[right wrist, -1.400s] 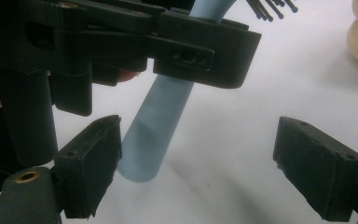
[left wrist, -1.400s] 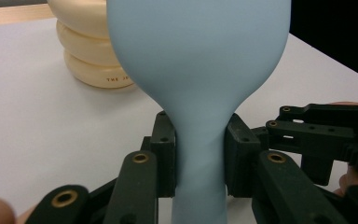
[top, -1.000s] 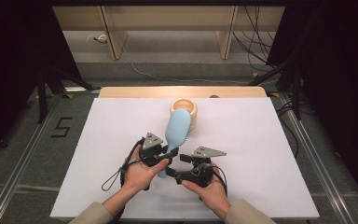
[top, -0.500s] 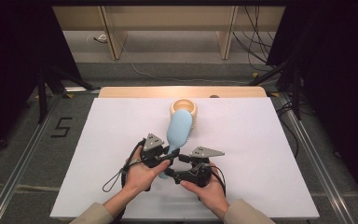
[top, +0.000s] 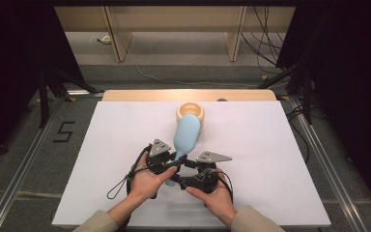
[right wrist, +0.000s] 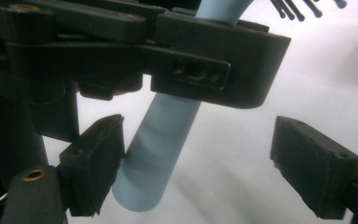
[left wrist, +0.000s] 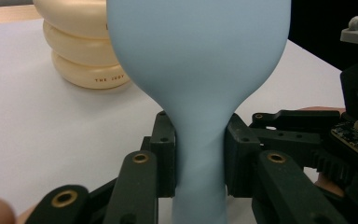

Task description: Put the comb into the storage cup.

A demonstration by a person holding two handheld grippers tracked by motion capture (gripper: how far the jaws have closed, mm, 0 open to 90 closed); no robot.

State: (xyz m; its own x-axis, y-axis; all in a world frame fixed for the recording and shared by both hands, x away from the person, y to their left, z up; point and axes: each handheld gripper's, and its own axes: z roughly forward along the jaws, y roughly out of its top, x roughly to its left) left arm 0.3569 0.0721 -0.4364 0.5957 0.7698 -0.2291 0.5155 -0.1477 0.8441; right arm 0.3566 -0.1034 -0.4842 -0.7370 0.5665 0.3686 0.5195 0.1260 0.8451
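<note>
In the high view, the left gripper (top: 173,163) is clamping the handle of a blue brush (top: 187,135) near the middle of the white table (top: 270,159), somewhat toward the near edge, while the right gripper (top: 186,170) is sitting just beside it at the handle's lower end. The brush head is reaching toward the far edge and overlapping a cream ringed pot (top: 191,113); whether it is touching the pot cannot be told. In the left gripper view, the jaws are partly closed, and both pads are pressing the narrow neck of the brush (left wrist: 200,70) squarely, one on each side, with the pot (left wrist: 81,42) standing behind at the left. In the right gripper view, the jaws are standing wide and have just been closing a little; the handle end (right wrist: 156,149) is lying between them, close against the left pad (right wrist: 93,158), well clear of the right pad (right wrist: 314,163). Judgement: a handover or two-handed grip is being set up. To do it well, the right gripper should be centring on the handle before closing, so both pads meet it evenly, staying below the left gripper's jaws to avoid collision; the left grip should be holding firm until the right has taken hold.
</note>
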